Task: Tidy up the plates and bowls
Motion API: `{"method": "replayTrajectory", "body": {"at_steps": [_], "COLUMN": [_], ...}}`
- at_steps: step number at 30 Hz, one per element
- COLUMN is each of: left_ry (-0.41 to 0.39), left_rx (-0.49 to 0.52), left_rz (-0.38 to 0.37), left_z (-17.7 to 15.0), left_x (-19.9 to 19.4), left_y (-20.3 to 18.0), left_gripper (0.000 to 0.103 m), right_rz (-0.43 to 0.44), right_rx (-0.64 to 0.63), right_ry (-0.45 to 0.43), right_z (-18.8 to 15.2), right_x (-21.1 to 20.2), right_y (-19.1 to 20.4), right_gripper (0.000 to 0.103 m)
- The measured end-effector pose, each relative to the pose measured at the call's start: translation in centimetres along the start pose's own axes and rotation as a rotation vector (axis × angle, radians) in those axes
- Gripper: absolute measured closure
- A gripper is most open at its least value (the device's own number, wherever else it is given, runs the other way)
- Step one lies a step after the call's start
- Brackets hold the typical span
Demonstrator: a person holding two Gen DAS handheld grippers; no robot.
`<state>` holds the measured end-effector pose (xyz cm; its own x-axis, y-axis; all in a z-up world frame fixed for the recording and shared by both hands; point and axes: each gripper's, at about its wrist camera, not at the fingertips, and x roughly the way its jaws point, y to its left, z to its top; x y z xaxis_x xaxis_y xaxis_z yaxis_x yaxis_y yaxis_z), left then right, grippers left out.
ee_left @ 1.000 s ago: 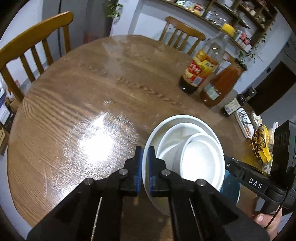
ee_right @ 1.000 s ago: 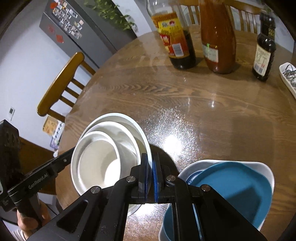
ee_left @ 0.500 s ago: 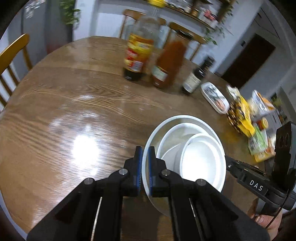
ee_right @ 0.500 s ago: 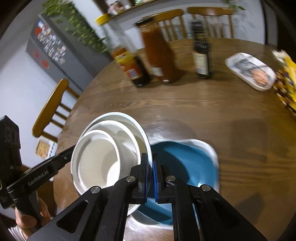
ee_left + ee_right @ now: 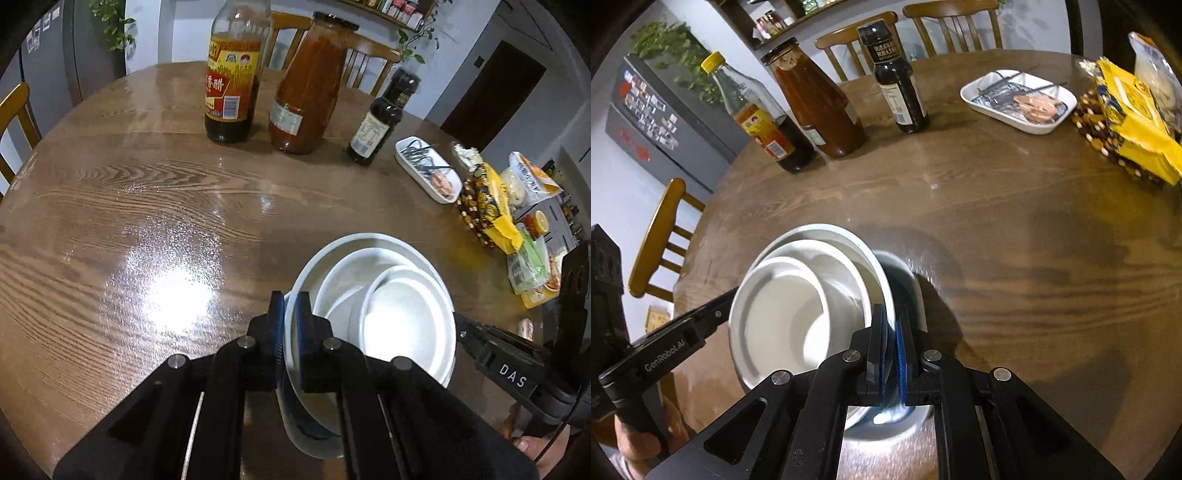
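A nest of three white bowls (image 5: 402, 321) hangs tilted just above the round wooden table (image 5: 147, 192). My left gripper (image 5: 290, 314) is shut on the outer bowl's left rim. Opposite it, my right gripper (image 5: 892, 325) is shut on the right rim of the same white bowls (image 5: 798, 314). Directly beneath the stack sits a blue dish (image 5: 901, 291) inside a white one, mostly hidden by the bowls. In the left wrist view only a dark sliver of the blue dish (image 5: 299, 424) shows under the bowls. A hand holds each gripper at the frame edges.
A vinegar bottle (image 5: 231, 85), a red sauce jar (image 5: 306, 99) and a small dark bottle (image 5: 380, 125) stand at the table's far side. A white oblong tray (image 5: 424, 170) and snack packets (image 5: 491, 210) lie to the right. Wooden chairs (image 5: 657, 236) ring the table.
Both grippers carried the bowl stack sideways across the table. The blue dish, earlier to the right of the stack, now lies under it. The bottles came closer in view.
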<state>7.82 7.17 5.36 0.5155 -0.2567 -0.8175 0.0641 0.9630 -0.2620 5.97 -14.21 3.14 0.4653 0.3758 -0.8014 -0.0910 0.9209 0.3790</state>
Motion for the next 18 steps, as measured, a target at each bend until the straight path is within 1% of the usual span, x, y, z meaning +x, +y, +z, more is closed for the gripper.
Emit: {"method": "replayTrajectory", "body": {"at_steps": [3,6,9,13,18], "left_ry": [-0.018,-0.028,-0.034,-0.042,-0.042], "left_rx": [-0.003,0.001,0.003,0.016,0.029], "left_rz": [0.002,0.033,0.046,0.061,0.068], "left_z": [0.8,1.9,2.7,3.1,3.1], "left_x": [0.4,0.9,1.3,1.4,1.4], "left_y": [0.4,0.3,0.4,0.4,0.3], "left_gripper": [0.101,0.101,0.101,0.101,0.101], "right_rz": [0.0,-0.018,-0.032,-0.032,-0.035], "right_rx": [-0.011,-0.032,-0.052,-0.067,-0.083], "right_ry": [-0.017,-0.036,-0.049,-0.053,-0.053], "right_z": [0.9,1.9,3.2,4.0,4.3], "right_x": [0.4,0.9,1.5,2.0,2.1], "right_y": [0.2,0.5,0.9,1.1,1.1], "right_gripper": [0.093,0.093,0.093,0.093,0.093]}}
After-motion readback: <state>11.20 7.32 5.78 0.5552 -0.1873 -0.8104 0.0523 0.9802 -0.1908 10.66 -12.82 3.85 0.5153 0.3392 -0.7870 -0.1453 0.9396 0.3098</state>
